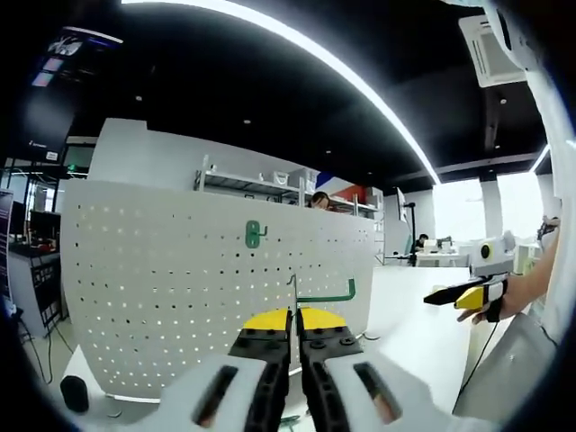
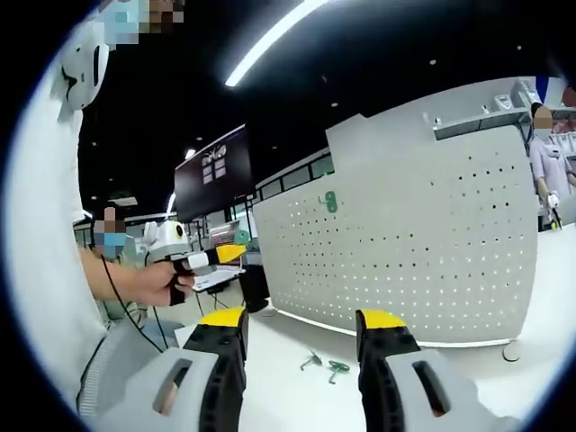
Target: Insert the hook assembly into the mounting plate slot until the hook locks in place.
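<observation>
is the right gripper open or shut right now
Open. In the right gripper view, the right gripper shows a wide gap between its yellow-tipped jaws, nothing held.

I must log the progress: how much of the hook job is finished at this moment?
Done: one green hook already hangs on the white pegboard. In hand: the left tongs are shut on another green hook, held in front of the board and not yet inserted. Left: seating it until it locks, and two more hooks lie on the table. The right tongs are open, holding nothing.

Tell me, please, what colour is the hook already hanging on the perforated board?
Green; the small plastic hook on the white pegboard shows best in the left gripper view.
</observation>
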